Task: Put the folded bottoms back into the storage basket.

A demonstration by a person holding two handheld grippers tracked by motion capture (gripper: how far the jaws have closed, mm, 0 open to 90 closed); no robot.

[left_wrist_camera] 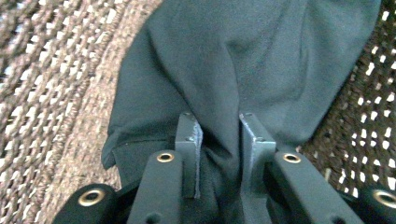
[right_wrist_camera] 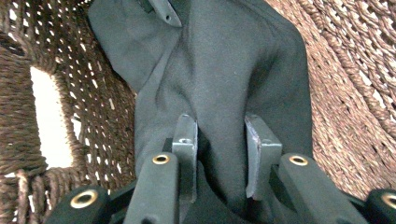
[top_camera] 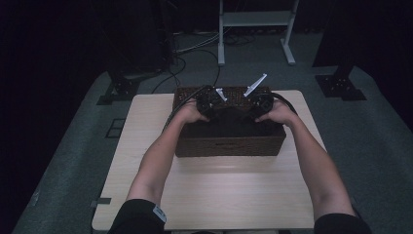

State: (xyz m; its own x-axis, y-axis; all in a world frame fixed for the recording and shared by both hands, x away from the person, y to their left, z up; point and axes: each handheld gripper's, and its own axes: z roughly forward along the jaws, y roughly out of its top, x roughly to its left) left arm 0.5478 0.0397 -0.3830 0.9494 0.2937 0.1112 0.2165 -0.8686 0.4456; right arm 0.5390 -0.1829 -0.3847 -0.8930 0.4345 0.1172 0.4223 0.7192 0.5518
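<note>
A dark brown woven basket [top_camera: 229, 146] stands at the far middle of the table, and a dark grey cloth [top_camera: 231, 117] lies inside it. Both hands reach into the basket. My left gripper [top_camera: 207, 105] is at the cloth's left side and my right gripper [top_camera: 260, 105] at its right. In the left gripper view, the left gripper [left_wrist_camera: 218, 119] is shut on a fold of the cloth [left_wrist_camera: 233, 56], with the basket's weave [left_wrist_camera: 56, 70] behind. In the right gripper view, the right gripper [right_wrist_camera: 219, 119] pinches a thicker fold of the cloth [right_wrist_camera: 224, 60] against the basket's wall [right_wrist_camera: 355, 70].
The basket rests on a light wooden table [top_camera: 219, 190], which has bare room in front of it. A handle hole [right_wrist_camera: 49, 121] opens in the basket's wall. A white frame [top_camera: 255, 29] and cables [top_camera: 195, 46] lie on the floor beyond the table.
</note>
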